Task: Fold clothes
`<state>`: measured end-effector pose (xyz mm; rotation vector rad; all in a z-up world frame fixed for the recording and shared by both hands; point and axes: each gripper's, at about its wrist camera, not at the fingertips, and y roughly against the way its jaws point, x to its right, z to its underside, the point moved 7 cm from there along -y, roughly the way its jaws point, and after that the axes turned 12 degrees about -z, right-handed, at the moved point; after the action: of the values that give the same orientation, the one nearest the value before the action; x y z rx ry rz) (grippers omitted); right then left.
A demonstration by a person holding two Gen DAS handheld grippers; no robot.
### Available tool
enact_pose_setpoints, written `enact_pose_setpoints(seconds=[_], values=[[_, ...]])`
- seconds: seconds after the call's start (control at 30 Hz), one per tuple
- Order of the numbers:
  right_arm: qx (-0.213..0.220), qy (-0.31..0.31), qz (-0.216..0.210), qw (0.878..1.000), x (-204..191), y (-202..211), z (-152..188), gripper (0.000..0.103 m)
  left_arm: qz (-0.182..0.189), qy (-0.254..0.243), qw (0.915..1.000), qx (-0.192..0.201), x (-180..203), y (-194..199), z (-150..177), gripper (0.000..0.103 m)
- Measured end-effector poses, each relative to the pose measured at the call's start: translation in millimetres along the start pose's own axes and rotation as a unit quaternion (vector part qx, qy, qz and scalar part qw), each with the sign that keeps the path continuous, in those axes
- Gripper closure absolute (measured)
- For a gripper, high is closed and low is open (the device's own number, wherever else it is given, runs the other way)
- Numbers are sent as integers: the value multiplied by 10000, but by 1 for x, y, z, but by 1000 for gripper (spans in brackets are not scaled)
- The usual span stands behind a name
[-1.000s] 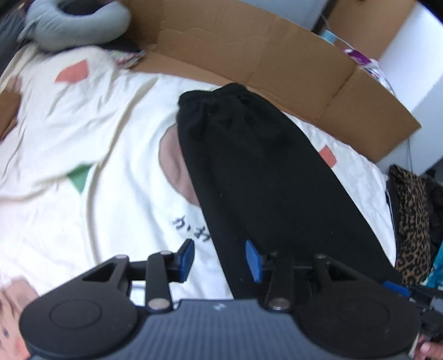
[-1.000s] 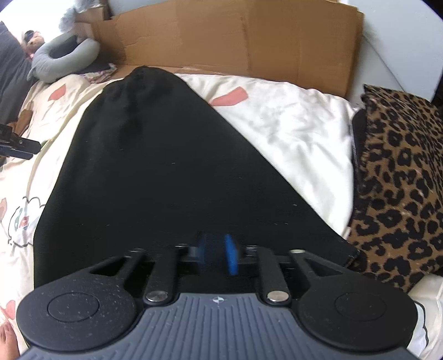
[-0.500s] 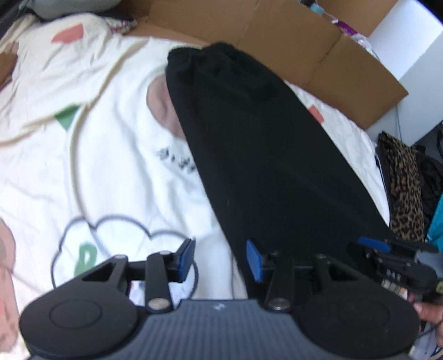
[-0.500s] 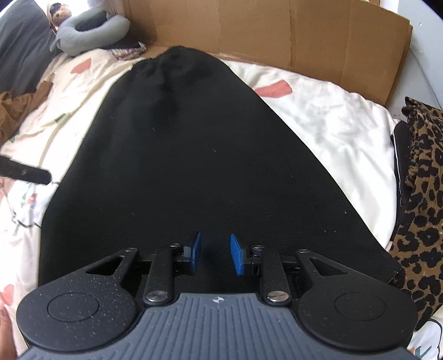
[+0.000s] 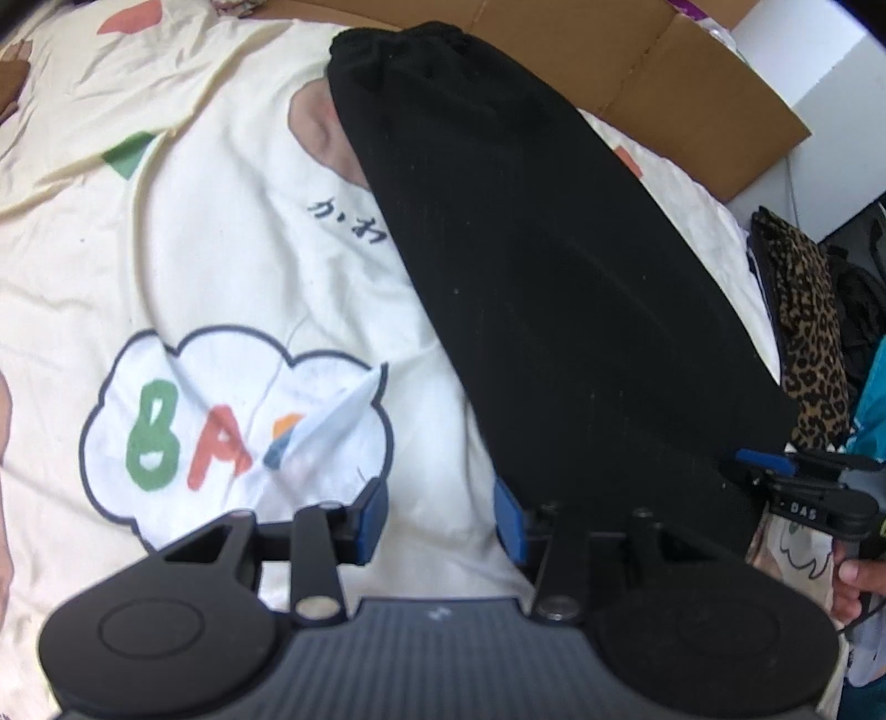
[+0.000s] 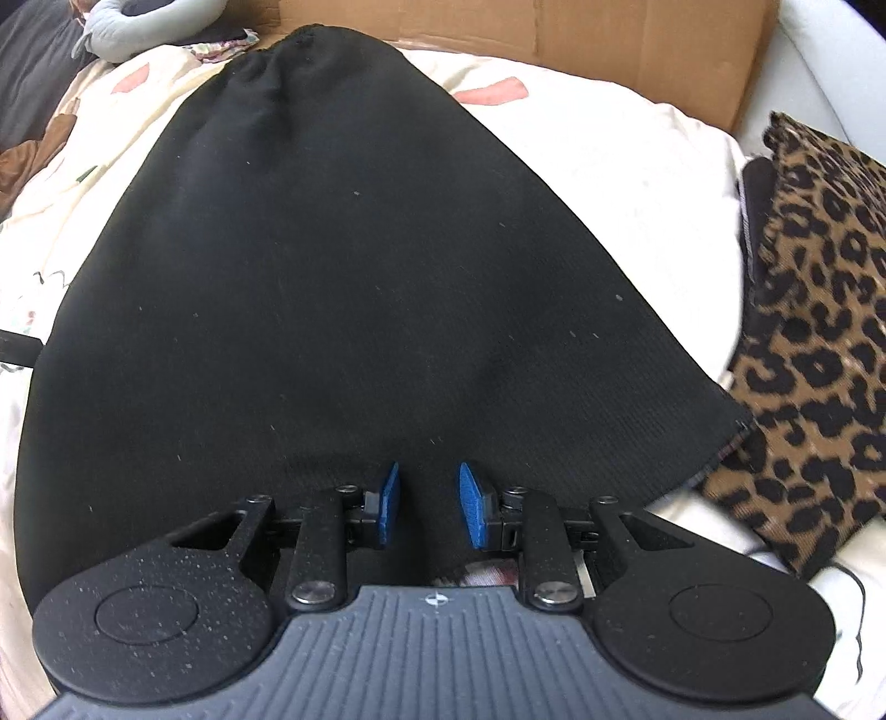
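A black garment (image 5: 554, 266) (image 6: 354, 288) lies flat and long on a cream printed bedsheet (image 5: 166, 266), its gathered end at the far side. My left gripper (image 5: 440, 518) stands open over the garment's near left edge, its right pad at the black cloth and its left pad over the sheet. My right gripper (image 6: 427, 507) hovers open over the near hem of the garment, with black cloth showing in the gap below the pads. The right gripper (image 5: 767, 459) also shows at the right edge of the left wrist view, held by a hand (image 5: 853, 576).
A cardboard panel (image 6: 554, 50) stands along the bed's far side. A leopard-print cloth (image 6: 819, 343) lies to the right of the garment. A grey neck pillow (image 6: 138, 22) sits at the far left. A cloud print with coloured letters (image 5: 221, 421) marks the sheet.
Both grippers have come down nearer the bed and toward the garment's near end. The garment looks larger in both views and has not shifted. Jaw gaps look unchanged.
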<state>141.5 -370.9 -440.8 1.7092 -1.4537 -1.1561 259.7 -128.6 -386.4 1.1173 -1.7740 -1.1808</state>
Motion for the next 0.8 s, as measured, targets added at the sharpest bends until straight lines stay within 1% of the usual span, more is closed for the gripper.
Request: enact_pose_setpoints(seconds=[0.13, 0.3, 0.4, 0.5, 0.6, 0.8], values=[[-50, -8, 55, 10000, 4, 4, 4, 74, 32, -39, 10000, -62, 3, -3, 5, 58], [-127, -290, 106, 9994, 11, 13, 5, 75, 53, -100, 9999, -90, 3, -3, 12, 58], [-69, -444, 111, 9989, 11, 23, 1, 74, 95, -132, 9998, -84, 2, 1, 16, 58], [145, -457, -82, 9988, 3, 34, -5, 74, 152, -173, 9997, -85, 3, 3, 20, 58], [290, -292, -312, 9987, -13, 38, -13, 73, 194, -173, 9996, -59, 7, 4, 21, 58], [322, 185, -792, 9962, -54, 36, -21, 73, 356, -60, 9993, 13, 6, 10, 19, 57]])
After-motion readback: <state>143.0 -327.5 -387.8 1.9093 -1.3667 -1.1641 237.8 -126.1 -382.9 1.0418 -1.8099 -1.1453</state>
